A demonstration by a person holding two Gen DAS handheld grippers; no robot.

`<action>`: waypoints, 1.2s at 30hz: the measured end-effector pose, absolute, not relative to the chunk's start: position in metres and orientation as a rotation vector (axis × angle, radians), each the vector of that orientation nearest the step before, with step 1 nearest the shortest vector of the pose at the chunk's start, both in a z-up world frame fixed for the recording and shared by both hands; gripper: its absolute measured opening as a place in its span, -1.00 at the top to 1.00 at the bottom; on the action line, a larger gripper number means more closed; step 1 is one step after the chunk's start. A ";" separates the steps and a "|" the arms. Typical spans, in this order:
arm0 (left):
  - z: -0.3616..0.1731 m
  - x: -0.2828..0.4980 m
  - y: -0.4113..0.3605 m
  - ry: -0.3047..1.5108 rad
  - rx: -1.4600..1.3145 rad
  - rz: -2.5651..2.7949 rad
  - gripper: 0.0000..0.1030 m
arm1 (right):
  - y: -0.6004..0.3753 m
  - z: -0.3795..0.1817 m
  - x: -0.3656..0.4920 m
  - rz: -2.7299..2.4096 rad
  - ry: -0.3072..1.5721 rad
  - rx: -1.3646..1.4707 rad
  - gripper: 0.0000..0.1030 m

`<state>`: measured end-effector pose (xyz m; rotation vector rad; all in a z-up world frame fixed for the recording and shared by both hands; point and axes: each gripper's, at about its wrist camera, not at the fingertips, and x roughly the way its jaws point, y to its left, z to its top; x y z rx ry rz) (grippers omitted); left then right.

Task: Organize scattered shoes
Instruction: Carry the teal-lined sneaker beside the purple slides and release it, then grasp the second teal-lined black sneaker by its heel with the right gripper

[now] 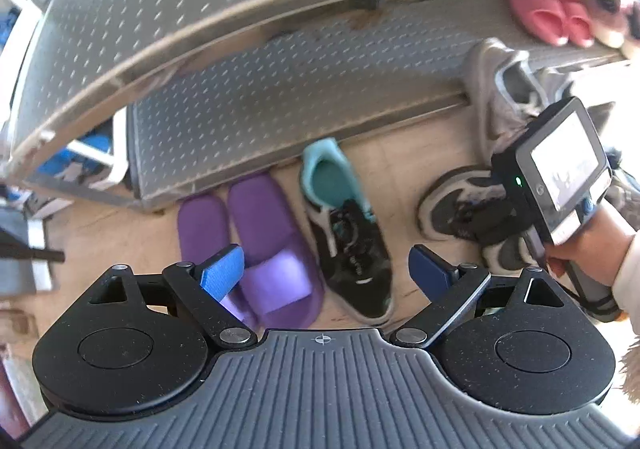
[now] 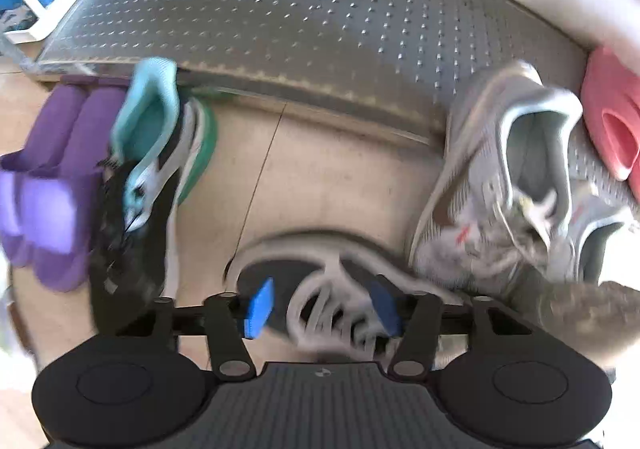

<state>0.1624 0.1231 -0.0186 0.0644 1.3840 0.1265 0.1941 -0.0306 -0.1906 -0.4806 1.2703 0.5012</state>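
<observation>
Sneaker (image 2: 320,289) in dark grey with white overlay straps and white sole, lying on the tan floor (image 2: 332,169) between the blue pads of the right gripper (image 2: 320,309); jaws half apart around the upper, though blur hides whether the pads actually press on it, so no firm grip to report. Probably the pick-up step for this one shoe. Left gripper (image 1: 328,273) wide apart and holding nothing, hovering above the pair of purple foam slides (image 1: 256,245) and the black sneaker with teal lining (image 1: 344,233), both on the floor at the front edge of the perforated grey metal shoe rack (image 1: 256,97). Pale grey mesh sneaker (image 2: 500,177) tipped against the rack's low shelf, pink slides (image 2: 612,121) already on it. Next, likely: closing squarely on the dark grey upper, lifting clear of the grey sneaker just beside it, then setting it on the shelf.
</observation>
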 end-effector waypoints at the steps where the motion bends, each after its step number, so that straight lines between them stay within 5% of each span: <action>1: -0.021 0.162 0.126 1.388 0.067 0.138 -0.81 | -0.026 -0.198 0.198 0.495 1.272 -0.474 -0.16; 15: -0.024 0.171 0.143 1.397 0.062 0.184 -0.81 | 0.002 -0.260 0.191 0.713 1.421 -0.777 -0.13; 16: -0.023 0.171 0.142 1.397 0.066 0.175 -0.81 | -0.009 -0.263 0.181 0.696 1.447 -0.813 0.09; 17: -0.023 0.169 0.141 1.397 0.068 0.167 -0.81 | -0.021 -0.266 0.172 0.679 1.474 -0.848 0.55; 21: -0.021 0.164 0.140 1.388 0.067 0.167 -0.81 | -0.069 -0.269 0.155 0.577 1.538 -0.819 0.93; 22: -0.020 0.162 0.139 1.385 0.072 0.161 -0.81 | -0.085 -0.271 0.151 0.542 1.593 -0.797 0.89; 24: -0.019 0.157 0.133 1.383 0.084 0.144 -0.81 | -0.111 -0.267 0.143 0.467 1.658 -0.735 0.40; 25: -0.020 0.155 0.130 1.384 0.091 0.133 -0.81 | -0.125 -0.256 0.139 0.430 1.627 -0.676 -0.12; 26: -0.021 0.152 0.125 1.386 0.103 0.115 -0.81 | -0.138 -0.240 0.134 0.394 1.589 -0.594 -0.40; 36: -0.027 0.118 0.075 1.411 0.159 -0.062 -0.81 | -0.236 -0.148 0.065 -0.010 1.611 0.585 -0.68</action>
